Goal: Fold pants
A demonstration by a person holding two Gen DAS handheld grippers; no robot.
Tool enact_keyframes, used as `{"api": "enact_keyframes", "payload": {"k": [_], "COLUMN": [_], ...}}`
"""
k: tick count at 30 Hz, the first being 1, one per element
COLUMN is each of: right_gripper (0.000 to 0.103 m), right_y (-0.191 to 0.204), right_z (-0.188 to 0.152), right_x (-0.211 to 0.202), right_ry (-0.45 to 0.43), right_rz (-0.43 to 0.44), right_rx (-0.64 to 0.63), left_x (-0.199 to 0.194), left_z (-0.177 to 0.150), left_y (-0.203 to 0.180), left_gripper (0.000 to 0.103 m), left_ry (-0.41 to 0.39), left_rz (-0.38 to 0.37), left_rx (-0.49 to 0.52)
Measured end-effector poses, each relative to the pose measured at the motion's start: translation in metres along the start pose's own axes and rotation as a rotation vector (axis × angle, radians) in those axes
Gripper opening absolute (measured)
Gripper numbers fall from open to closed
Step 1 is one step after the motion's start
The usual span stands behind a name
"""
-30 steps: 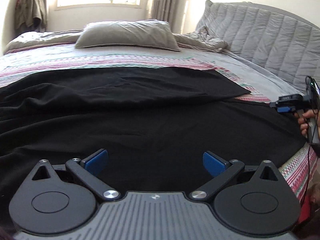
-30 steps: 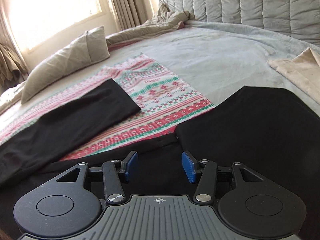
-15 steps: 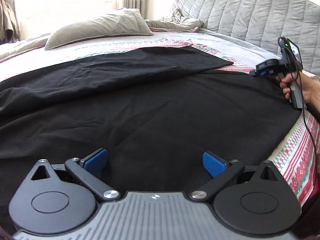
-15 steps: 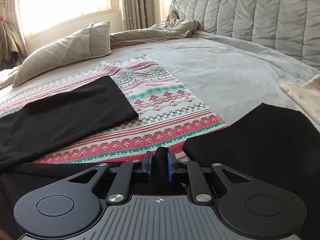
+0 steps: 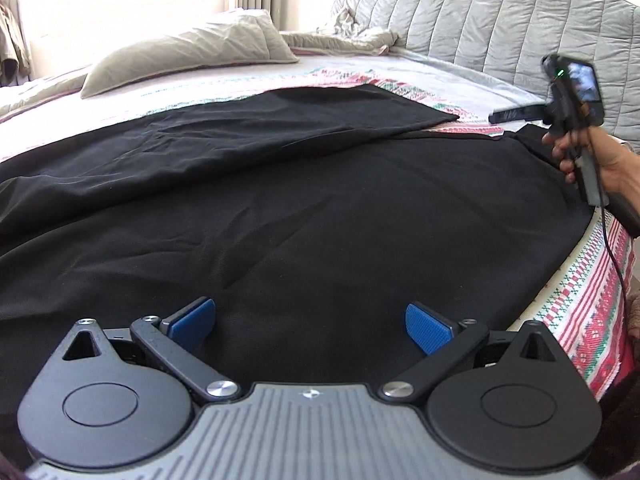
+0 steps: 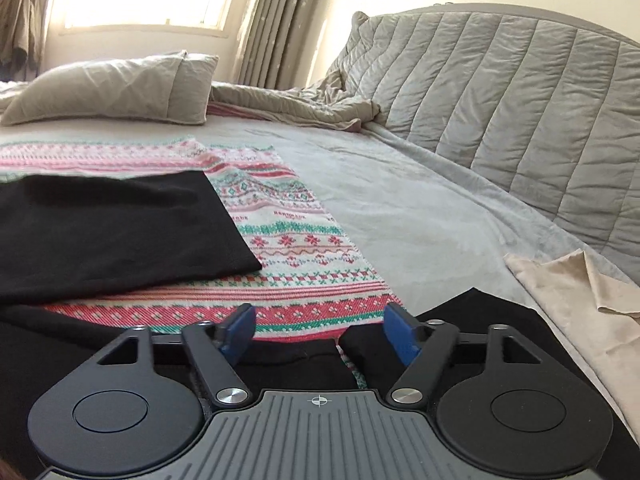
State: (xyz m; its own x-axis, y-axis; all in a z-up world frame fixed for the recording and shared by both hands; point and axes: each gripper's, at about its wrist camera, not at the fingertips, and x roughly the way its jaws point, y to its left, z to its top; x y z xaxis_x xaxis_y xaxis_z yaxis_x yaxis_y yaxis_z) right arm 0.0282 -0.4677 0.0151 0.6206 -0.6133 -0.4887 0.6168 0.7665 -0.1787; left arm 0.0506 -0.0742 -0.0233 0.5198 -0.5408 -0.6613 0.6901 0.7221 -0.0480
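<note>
A: What does the left wrist view give you that the right one cannot?

B: Nearly the whole spread of the black pants (image 5: pixel 320 184) across the bed (image 5: pixel 452 80), one leg lying over the patterned knit blanket (image 5: pixel 592 312) toward the grey pillow (image 5: pixel 188 56); it also shows the right hand-held gripper (image 5: pixel 500 115) from outside, at the far right edge of the pants, with the person's hand (image 5: pixel 576 152) wrapped round its grip; its tip is too small and dark there to judge the jaws.

A: And the left hand-held gripper (image 5: pixel 310 322) itself?

B: Jaws spread wide above the black cloth; the blue pads (image 5: pixel 192 320) press on nothing.

A: Then the right wrist view?

B: It settles what the other leaves dark; the right hand-held gripper (image 6: pixel 320 330) has just been opening and its jaws now stand apart, with nothing pinched; black fabric of the pants (image 6: pixel 112 232) lies just below and behind the blue pads (image 6: pixel 400 334), with the red and green blanket (image 6: pixel 288 240) showing ahead of them.

A: Anything only it shows?

B: A leg's hem end lying flat on the blanket at left; a beige cloth (image 6: pixel 576 284) on the grey sheet at right, just beside the pants; the quilted headboard (image 6: pixel 520 104) and curtains (image 6: pixel 276 20) behind.
</note>
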Motion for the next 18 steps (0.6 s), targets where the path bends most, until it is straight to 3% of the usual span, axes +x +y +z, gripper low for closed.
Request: {"api": "enact_keyframes", "payload": {"k": [2, 5, 11, 18], "right_gripper": [0.077, 0.085, 0.086, 0.086], "right_y": [-0.003, -0.008, -0.03, -0.025], "right_z": [0.01, 0.021, 0.033, 0.039], "right_x": [-0.007, -0.006, 0.027, 0.083], "right_ry": [0.011, 0.039, 0.101, 0.169], "right_rz": [0.035, 0.084, 0.243, 0.224], "right_rx": [0.031, 0.122, 0.465, 0.654], "left_x": [-0.001, -0.004, 0.0, 0.076], "left_z": [0.007, 0.027, 0.103, 0.21], "left_y": [0.004, 0.012, 0.013, 0.004], "left_gripper": [0.103, 0.103, 0.103, 0.103], "left_ry": [0.03, 0.061, -0.001, -0.003], "left_rz": [-0.012, -0.042, 0.032, 0.062], "left_rx": [-0.04, -0.104, -0.015, 0.026]}}
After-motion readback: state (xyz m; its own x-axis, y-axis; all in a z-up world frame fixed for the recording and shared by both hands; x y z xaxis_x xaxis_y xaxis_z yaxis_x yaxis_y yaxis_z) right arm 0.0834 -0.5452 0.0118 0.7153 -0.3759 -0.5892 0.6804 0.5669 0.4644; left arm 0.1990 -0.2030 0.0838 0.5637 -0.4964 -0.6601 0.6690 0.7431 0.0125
